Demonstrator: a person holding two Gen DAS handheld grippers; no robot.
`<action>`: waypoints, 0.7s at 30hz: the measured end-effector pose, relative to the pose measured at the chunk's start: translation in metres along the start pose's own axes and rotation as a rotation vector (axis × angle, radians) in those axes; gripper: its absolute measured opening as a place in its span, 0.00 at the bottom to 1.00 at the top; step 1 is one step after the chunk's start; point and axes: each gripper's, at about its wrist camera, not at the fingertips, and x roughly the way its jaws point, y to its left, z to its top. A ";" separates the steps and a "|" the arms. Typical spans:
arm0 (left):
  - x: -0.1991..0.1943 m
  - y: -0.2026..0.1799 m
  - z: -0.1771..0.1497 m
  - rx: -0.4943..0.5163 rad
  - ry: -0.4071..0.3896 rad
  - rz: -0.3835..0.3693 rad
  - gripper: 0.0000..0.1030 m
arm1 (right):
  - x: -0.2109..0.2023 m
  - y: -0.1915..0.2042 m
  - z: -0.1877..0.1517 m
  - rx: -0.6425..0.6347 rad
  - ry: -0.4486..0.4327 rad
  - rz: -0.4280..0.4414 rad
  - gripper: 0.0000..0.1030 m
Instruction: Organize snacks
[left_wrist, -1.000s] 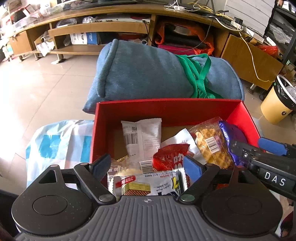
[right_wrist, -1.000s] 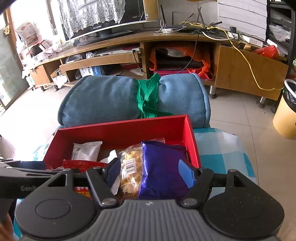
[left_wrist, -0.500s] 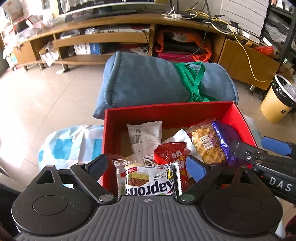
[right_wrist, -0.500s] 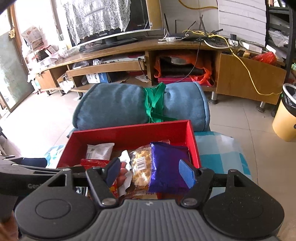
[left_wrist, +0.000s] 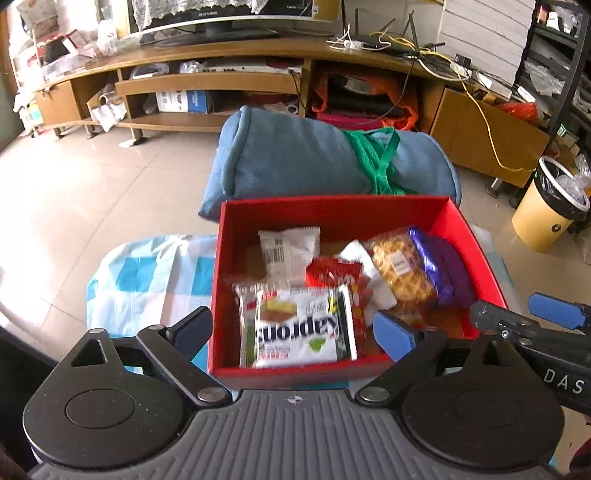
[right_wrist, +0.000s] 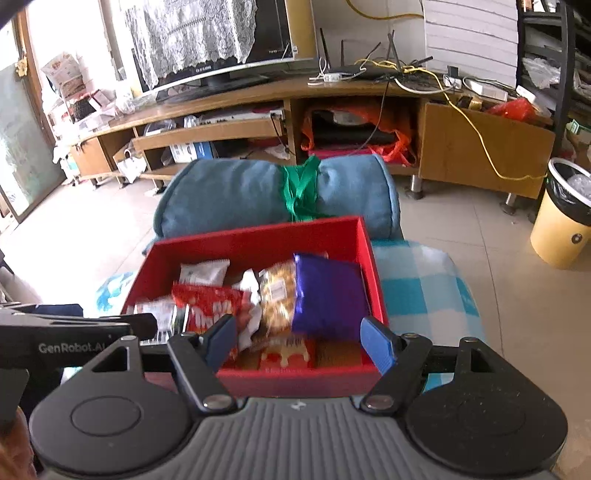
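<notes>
Writing legible: "Kaprons", upside down, on the white wafer packet (left_wrist: 301, 328) at the near end of the red box (left_wrist: 469, 236); "DAS" on the right gripper's arm in the left wrist view; "GenRobot.AI" on the left gripper's arm in the right wrist view. Red packet (right_wrist: 208, 304) carries white lettering, too blurred to read. Barcode labels on the white packet (left_wrist: 288, 249) and on the clear waffle bag (left_wrist: 400, 271).

Red box sits on a blue-and-white checked cloth (left_wrist: 147, 277), its far wall against a rolled blue blanket (left_wrist: 295, 162) tied with green strap (left_wrist: 380, 162). Inside: wafer packet at near left, red packet behind it, white packet toward the far wall, waffle bag and purple packet (right_wrist: 328, 295) leaning together at the right. All snacks lie in the box.

Left gripper (left_wrist: 291, 330) hovers over the box's near wall, jaws spreading wide and still opening, the wafer packet lying loose beneath, untouched. Right gripper (right_wrist: 299, 343) stands partly open above the near right end, pads clear of everything.

Yellow bin (right_wrist: 565, 229) with black liner stands on the floor at right.
</notes>
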 end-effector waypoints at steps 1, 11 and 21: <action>-0.002 0.000 -0.003 0.000 0.000 0.003 0.94 | -0.002 -0.001 -0.003 0.003 0.003 0.001 0.71; -0.023 -0.008 -0.038 0.037 0.000 0.026 0.99 | -0.024 0.000 -0.030 0.030 0.024 0.007 0.71; -0.044 -0.004 -0.062 0.028 -0.003 0.020 0.99 | -0.050 0.006 -0.053 0.043 0.021 0.014 0.71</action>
